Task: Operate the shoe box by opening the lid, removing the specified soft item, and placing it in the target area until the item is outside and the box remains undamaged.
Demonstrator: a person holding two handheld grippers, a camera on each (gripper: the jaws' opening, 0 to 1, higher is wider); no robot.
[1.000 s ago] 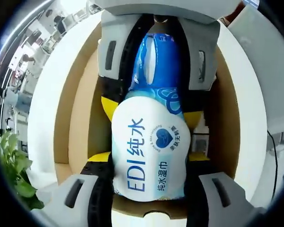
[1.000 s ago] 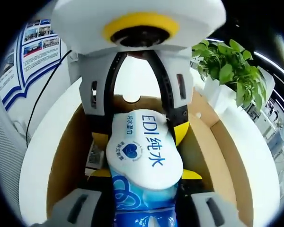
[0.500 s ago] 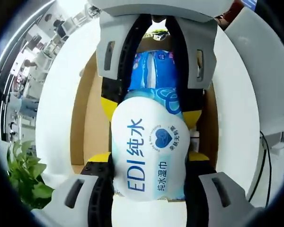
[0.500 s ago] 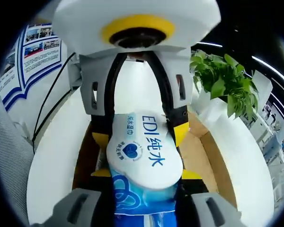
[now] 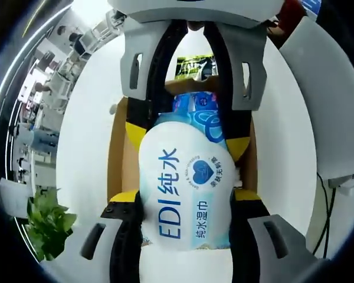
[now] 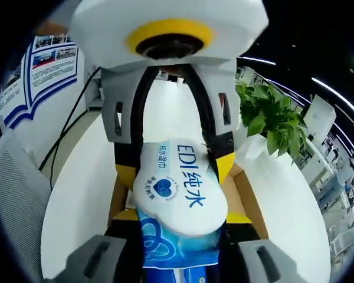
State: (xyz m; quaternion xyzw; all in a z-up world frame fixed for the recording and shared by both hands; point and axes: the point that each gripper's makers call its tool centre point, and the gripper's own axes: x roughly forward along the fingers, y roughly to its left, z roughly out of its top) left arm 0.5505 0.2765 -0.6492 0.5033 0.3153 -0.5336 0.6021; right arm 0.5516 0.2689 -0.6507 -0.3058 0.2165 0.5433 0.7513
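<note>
Views face each other, sharing pack [image 5: 186, 188] close-up.

A soft blue-and-white wet-wipes pack [image 5: 186, 191] printed "EDI" is held aloft, gripped at both ends, above the open brown cardboard shoe box [image 5: 119, 159] lying on the white worktop [image 5: 85, 135].
</note>
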